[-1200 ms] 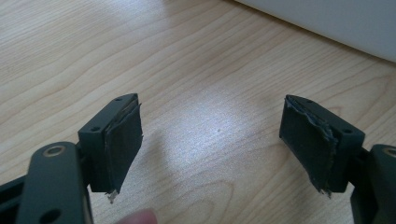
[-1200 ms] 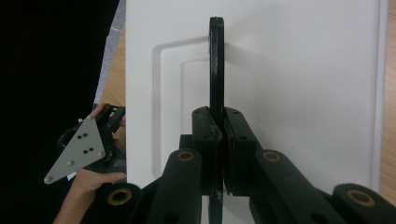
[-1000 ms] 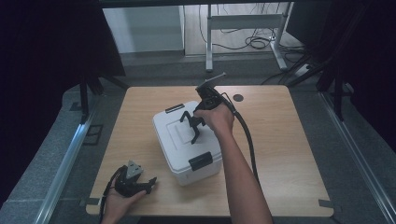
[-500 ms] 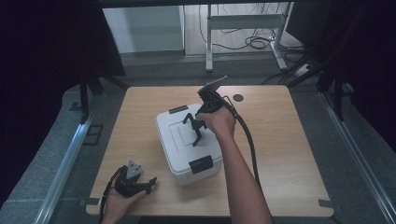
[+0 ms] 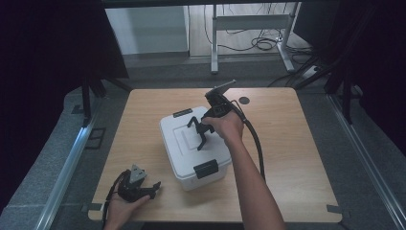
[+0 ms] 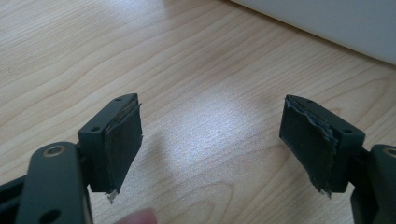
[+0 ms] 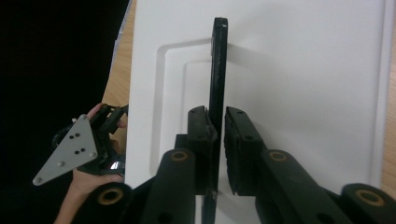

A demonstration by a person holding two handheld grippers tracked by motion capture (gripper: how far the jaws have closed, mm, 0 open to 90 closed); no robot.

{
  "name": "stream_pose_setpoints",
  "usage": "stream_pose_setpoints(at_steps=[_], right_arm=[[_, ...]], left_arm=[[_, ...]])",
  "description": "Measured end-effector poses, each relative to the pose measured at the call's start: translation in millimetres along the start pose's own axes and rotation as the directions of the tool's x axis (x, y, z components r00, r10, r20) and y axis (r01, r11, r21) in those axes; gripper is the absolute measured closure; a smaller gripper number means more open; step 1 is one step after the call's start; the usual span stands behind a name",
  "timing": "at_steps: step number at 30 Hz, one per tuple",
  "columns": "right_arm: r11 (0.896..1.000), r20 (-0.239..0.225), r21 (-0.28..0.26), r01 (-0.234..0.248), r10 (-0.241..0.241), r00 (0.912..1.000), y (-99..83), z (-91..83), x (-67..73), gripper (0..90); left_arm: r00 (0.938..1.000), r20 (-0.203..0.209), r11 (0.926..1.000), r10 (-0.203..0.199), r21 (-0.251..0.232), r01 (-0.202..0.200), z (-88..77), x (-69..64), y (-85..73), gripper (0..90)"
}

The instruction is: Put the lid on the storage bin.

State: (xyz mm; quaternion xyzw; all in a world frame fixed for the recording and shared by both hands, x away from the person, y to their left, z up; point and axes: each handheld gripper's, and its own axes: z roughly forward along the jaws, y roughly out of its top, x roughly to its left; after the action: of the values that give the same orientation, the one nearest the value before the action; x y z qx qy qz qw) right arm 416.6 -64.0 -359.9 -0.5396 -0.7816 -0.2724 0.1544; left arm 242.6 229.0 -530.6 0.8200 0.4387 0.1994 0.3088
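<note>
A white lidded box (image 5: 178,143) stands in the middle of the wooden table (image 5: 287,143). Its thin black handle (image 7: 218,60) is swung up from the lid (image 7: 303,93). My right gripper (image 7: 219,121) points down over the lid (image 5: 200,136) with the handle between its jaws. The jaws have just been opening, and a thin gap shows beside the right pad (image 7: 236,140). My left gripper (image 5: 153,188) lies at the table's front left, held by a hand. It is open over bare wood (image 6: 210,140), with nothing between its pads.
Black latches sit on the box's front (image 5: 206,168) and back (image 5: 182,113) ends. The box's white wall (image 6: 336,23) lies just beyond the left gripper. A thick cable (image 5: 258,148) trails from the right gripper. Metal rails (image 5: 67,167) flank the table, and a desk frame (image 5: 249,21) stands behind it.
The right hand has shifted slightly over the lid, with the handle still between its jaws. The left hand and its gripper have stayed where they were.
</note>
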Motion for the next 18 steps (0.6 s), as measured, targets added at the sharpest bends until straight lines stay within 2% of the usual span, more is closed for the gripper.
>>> stream_pose_setpoints(at_steps=[3, 4, 5, 6, 11, 12, 16, 18], right_arm=[[1.000, -0.002, -0.009, 0.008, -0.008, 1.0000, -0.7, -2.4, -1.9, 73.8], [0.999, -0.006, -0.028, 0.015, -0.015, 0.9999, -2.8, -8.1, -3.6, 67.8], [0.999, -0.006, -0.028, 0.015, -0.015, 0.9999, -2.8, -8.1, -3.6, 67.8], [0.999, -0.013, -0.047, 0.027, -0.028, 0.9995, -6.2, -15.3, -5.5, 62.6], [0.995, -0.020, -0.080, 0.050, -0.052, 0.9984, -14.5, -31.4, -11.0, 55.8], [0.991, -0.021, -0.113, 0.065, -0.068, 0.9974, -19.9, -41.7, -17.7, 52.9], [0.986, -0.009, -0.145, 0.076, -0.078, 0.9969, -27.9, -54.6, -28.9, 50.3], [0.980, -0.021, -0.184, 0.073, -0.079, 0.9967, -40.1, -65.4, -44.8, 49.9]], left_arm=[[1.0000, -0.003, 1.0000, 0.000, 0.001, 0.000, -0.5, -0.3, 0.0, 21.3], [1.0000, -0.005, 1.0000, 0.002, 0.002, -0.002, -0.8, -1.1, 0.0, 21.3], [1.0000, -0.005, 1.0000, 0.002, 0.002, -0.002, -0.8, -1.1, 0.0, 21.3], [1.0000, -0.006, 1.0000, -0.001, 0.000, 0.001, -1.0, -2.1, -0.2, 21.3], [0.9999, -0.010, 0.9999, 0.006, 0.009, -0.006, -0.6, -4.1, -0.4, 21.2], [1.0000, -0.009, 1.0000, 0.004, 0.005, -0.004, 0.1, -4.8, -0.1, 21.3], [0.9998, -0.009, 0.9998, 0.016, 0.012, -0.016, 0.4, -4.4, -1.0, 21.2], [0.9999, -0.009, 0.9999, 0.007, 0.012, -0.007, 0.1, -3.4, -1.9, 21.3]])
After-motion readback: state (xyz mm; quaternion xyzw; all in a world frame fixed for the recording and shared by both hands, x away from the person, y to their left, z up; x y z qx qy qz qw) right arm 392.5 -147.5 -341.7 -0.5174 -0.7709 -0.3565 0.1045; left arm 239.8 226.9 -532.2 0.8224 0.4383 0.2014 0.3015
